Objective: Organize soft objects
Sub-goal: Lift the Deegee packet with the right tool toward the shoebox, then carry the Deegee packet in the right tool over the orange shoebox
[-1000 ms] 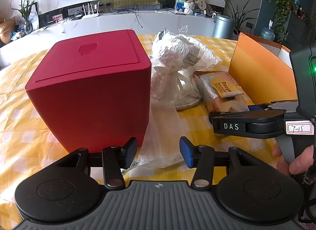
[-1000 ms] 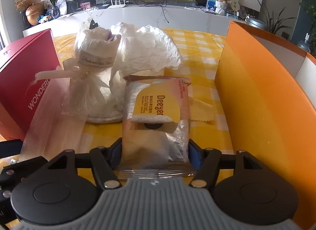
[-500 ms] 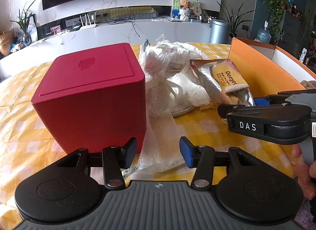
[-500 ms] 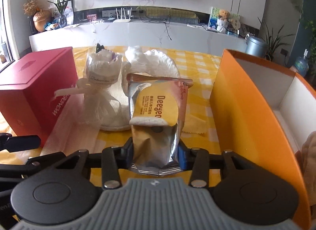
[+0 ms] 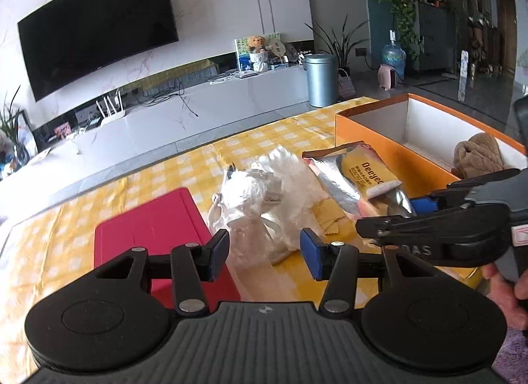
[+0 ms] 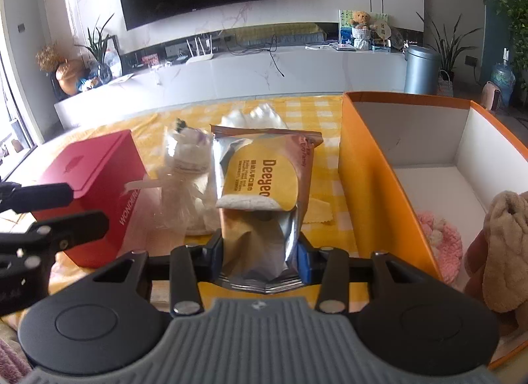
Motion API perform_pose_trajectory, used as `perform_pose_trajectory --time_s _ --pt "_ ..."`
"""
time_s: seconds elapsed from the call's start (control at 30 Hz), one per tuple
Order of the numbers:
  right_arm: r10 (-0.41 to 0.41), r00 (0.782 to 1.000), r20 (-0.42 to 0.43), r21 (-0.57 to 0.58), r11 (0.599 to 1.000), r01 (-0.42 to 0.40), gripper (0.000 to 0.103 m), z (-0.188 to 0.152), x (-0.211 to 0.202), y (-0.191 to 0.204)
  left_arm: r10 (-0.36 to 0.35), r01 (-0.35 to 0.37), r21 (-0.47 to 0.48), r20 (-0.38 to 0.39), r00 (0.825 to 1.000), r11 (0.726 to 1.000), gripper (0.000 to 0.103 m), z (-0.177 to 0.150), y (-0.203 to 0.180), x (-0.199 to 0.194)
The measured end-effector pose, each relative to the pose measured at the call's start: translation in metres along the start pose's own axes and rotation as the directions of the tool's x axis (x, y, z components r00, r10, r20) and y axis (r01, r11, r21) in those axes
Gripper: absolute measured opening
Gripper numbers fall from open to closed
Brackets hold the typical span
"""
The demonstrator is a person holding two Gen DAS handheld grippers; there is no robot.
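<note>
Step in hand: a silver and yellow foil wet-wipe packet (image 6: pixel 264 199) is held clear of the yellow checked tabletop (image 6: pixel 316 110), judged on its way to storage.
Right tongs (image 6: pixel 260 253): pinched on the packet's lower end.
Left tongs (image 5: pixel 264 253): spread, nothing between them.
Open orange cardboard box (image 6: pixel 369 166): just right of the right tongs, soft items already inside.
Next move: the packet is to be carried over the box wall, then released.
Ahead of the left tongs: a white plastic-wrapped bundle (image 5: pixel 264 192), beside a red cube box (image 5: pixel 158 219).
</note>
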State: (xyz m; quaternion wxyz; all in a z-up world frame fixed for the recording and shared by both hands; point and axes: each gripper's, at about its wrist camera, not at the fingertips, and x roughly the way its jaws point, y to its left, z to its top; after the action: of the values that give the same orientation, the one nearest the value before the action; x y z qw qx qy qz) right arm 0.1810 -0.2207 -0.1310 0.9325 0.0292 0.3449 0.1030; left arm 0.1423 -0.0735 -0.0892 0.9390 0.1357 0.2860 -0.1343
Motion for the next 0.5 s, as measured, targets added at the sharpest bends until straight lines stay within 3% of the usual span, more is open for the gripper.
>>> perform_pose_trajectory --time_s 0.17,0.23,0.33,0.5 --pt "-0.007 1.0 0.005 0.024 1.0 0.007 0.043 -0.002 -0.005 -0.008 -0.051 0.058 0.165 -0.047 0.998 0.985 0.065 0.027 -0.013 0.035" --pt "-0.007 1.0 0.003 0.039 0.999 0.006 0.043 -0.002 -0.001 -0.011 -0.077 0.099 0.217 -0.105 0.991 0.971 0.068 0.032 -0.022 0.055" --pt "0.022 1.0 0.015 0.054 0.998 -0.022 0.043 0.001 0.005 -0.015 -0.042 0.094 0.286 -0.181 0.983 0.954 0.068 0.036 -0.032 0.085" --pt "0.058 0.998 -0.009 0.056 0.997 -0.058 0.043 0.0 0.021 -0.015 0.011 0.076 0.322 -0.26 0.966 0.944 0.068 0.044 -0.041 0.123"
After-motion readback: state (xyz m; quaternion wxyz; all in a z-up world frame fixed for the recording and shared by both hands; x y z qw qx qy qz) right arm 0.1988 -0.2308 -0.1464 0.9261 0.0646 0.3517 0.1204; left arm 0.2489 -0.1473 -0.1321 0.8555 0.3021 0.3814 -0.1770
